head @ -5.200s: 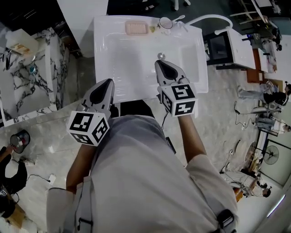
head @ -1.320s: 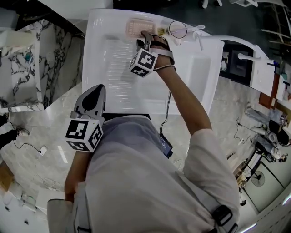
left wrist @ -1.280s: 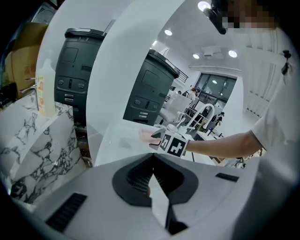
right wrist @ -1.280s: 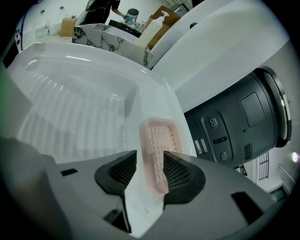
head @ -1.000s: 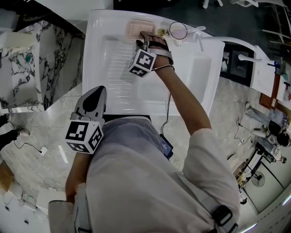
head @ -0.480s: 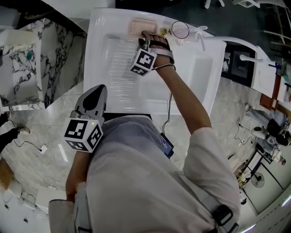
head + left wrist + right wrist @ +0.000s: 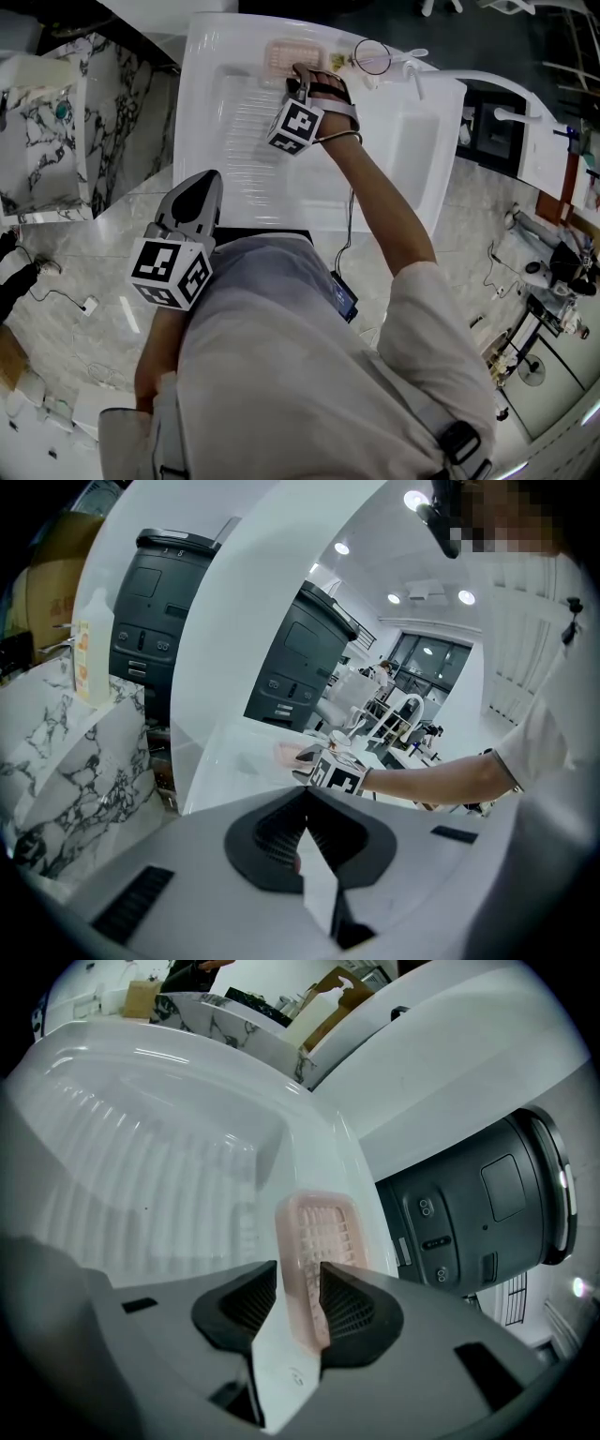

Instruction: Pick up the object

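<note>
On back rim of white sink [image 7: 398, 159], just behind ribbed drainboard [image 7: 239, 122]: pink soap dish [image 7: 323, 1222], lying flat, grid-patterned inside facing up. Resting on rim, not lifted.

Right gripper [image 7: 298, 1274]: reached out across drainboard to dish, pointing down at it, arm stretched over sink. Jaws fairly wide, just been closing. Near left edge of dish between them. Left fingertip just beside dish's outer edge. Right jaw overlapping dish's patterned inside and hiding that part. Lower down, strip of white rim visible between left pad and dish. No clear press of pads on dish.

Left gripper [image 7: 302, 794]: held back close to body at front edge of sink, well apart from dish. Jaws together at tips, nothing between them.

Same rim, to right of dish in head view: round clear cup [image 7: 372, 58], near dish but not touching.

Behind sink in right gripper view: dark grey machine [image 7: 487, 1204] with small buttons on front.

Left of sink in head view: marble-patterned counter [image 7: 103, 122].
</note>
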A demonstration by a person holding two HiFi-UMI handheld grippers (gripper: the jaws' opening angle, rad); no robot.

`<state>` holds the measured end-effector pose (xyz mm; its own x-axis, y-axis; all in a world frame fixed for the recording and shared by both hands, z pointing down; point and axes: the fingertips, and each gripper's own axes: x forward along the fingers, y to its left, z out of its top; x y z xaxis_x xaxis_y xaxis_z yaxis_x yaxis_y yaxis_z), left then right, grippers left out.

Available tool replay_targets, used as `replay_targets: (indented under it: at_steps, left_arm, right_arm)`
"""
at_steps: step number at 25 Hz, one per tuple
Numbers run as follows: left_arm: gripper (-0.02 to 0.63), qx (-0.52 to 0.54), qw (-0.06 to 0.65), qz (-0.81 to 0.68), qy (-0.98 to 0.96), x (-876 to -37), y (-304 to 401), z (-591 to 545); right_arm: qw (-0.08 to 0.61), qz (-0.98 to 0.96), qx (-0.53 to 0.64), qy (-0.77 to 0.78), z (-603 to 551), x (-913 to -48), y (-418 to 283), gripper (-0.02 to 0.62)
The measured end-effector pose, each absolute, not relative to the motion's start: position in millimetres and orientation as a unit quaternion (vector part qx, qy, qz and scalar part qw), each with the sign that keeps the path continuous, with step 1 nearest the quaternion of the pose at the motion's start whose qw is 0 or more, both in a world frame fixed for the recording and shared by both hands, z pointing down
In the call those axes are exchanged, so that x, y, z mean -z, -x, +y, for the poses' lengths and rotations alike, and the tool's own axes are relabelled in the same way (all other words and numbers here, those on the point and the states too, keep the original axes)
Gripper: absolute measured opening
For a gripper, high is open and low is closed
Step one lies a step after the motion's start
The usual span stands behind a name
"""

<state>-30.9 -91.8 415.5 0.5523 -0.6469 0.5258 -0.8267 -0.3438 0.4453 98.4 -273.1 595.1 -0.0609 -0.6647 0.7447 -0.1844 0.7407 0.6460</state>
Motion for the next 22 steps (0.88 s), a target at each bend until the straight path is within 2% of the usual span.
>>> replay_targets:
  at_steps: [22]
  left_arm:
    - [0.003,-0.120,0.338,-0.451,-0.817,-406.6,36.4,-83.8]
  right_arm:
    - [0.619,-0.696,0.196,-0.308,-252.9,-582.1,-92.9,0.089]
